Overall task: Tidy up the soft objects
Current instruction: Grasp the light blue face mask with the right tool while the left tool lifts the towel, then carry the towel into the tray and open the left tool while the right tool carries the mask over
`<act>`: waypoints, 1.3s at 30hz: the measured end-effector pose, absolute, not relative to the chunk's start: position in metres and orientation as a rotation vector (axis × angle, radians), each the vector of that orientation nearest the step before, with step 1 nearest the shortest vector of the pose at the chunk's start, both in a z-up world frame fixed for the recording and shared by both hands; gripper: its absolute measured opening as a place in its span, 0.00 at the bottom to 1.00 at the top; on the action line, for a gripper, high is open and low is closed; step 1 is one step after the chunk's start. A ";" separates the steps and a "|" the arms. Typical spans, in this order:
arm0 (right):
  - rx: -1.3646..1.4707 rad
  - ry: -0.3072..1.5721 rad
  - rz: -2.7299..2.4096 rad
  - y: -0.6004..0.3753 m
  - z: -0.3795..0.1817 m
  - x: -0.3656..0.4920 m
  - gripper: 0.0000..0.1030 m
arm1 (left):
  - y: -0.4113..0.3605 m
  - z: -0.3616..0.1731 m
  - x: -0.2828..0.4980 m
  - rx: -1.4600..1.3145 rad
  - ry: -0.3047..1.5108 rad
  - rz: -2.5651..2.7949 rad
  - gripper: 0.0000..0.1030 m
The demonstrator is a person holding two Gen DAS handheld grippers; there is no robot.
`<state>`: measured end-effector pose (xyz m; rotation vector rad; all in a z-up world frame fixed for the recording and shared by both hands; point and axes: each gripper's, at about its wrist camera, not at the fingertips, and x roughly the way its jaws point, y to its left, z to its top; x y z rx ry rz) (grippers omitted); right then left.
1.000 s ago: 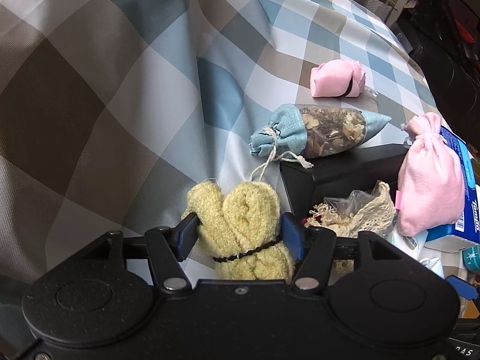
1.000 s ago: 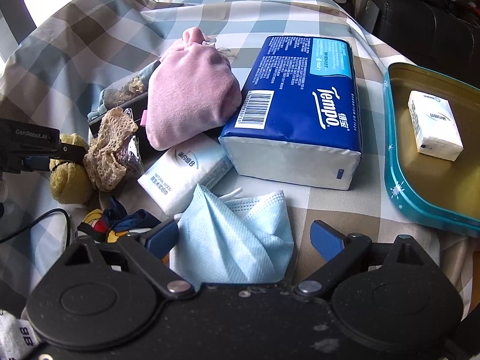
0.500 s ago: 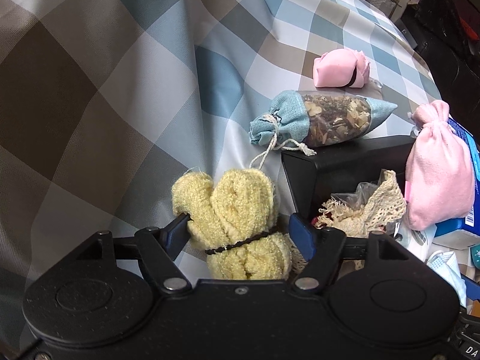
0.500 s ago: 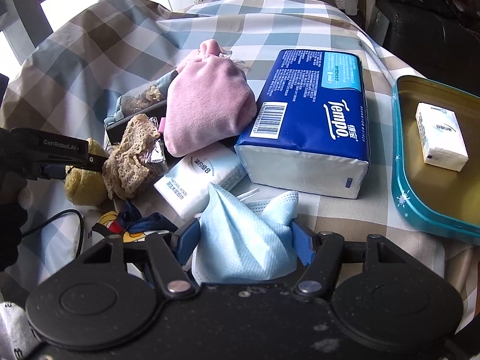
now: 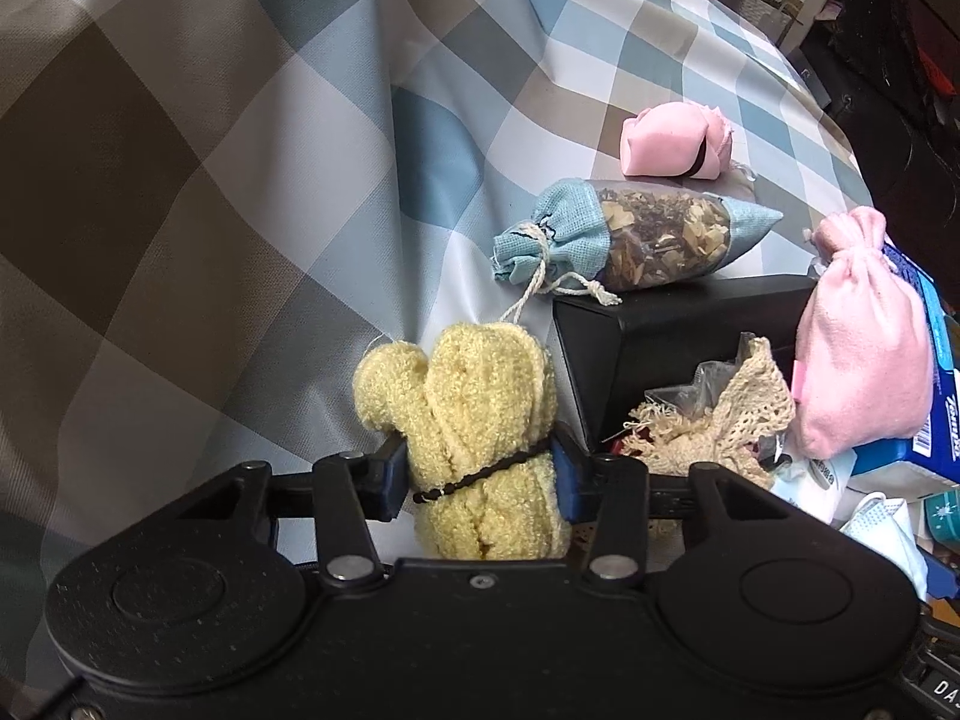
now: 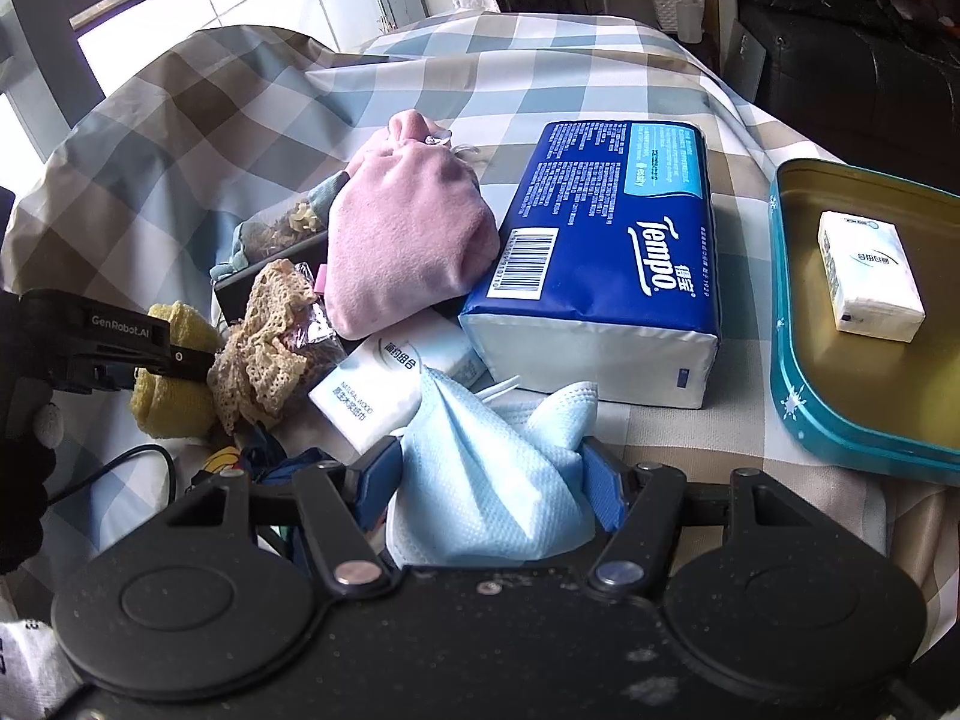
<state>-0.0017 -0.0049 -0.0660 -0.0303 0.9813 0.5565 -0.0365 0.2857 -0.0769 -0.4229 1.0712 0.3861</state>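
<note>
My left gripper (image 5: pixel 477 474) is shut on a yellow fluffy towel roll (image 5: pixel 474 408) tied with a black band, on the checked tablecloth beside a black box (image 5: pixel 666 330). The roll also shows in the right wrist view (image 6: pixel 174 402), with the left gripper (image 6: pixel 180 357) on it. My right gripper (image 6: pixel 486 480) is shut on a crumpled light blue face mask (image 6: pixel 480 468), in front of the blue Tempo tissue pack (image 6: pixel 606 252).
A pink pouch (image 6: pixel 408 228), a lace sachet (image 6: pixel 270 336) and a white tissue packet (image 6: pixel 390 384) crowd the black box. A blue herb sachet (image 5: pixel 630 234) and a pink roll (image 5: pixel 672 141) lie beyond. A teal tray (image 6: pixel 798 408) holding a tissue packet (image 6: pixel 870 276) stands right.
My right gripper closed from wide open onto the face mask and lifted back a little. My left gripper tightened on the yellow roll and shifted slightly.
</note>
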 end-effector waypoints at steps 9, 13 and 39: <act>0.002 0.898 0.550 -0.018 -0.048 -0.012 0.61 | 0.289 -0.023 -0.038 -0.391 0.970 0.391 0.44; 0.034 0.862 0.518 -0.036 -0.032 -0.013 0.61 | 0.284 0.007 -0.029 -0.344 0.924 0.362 0.44; 0.196 0.654 -0.095 -0.225 0.027 0.034 0.61 | 0.039 0.051 0.116 0.070 1.029 -0.273 0.45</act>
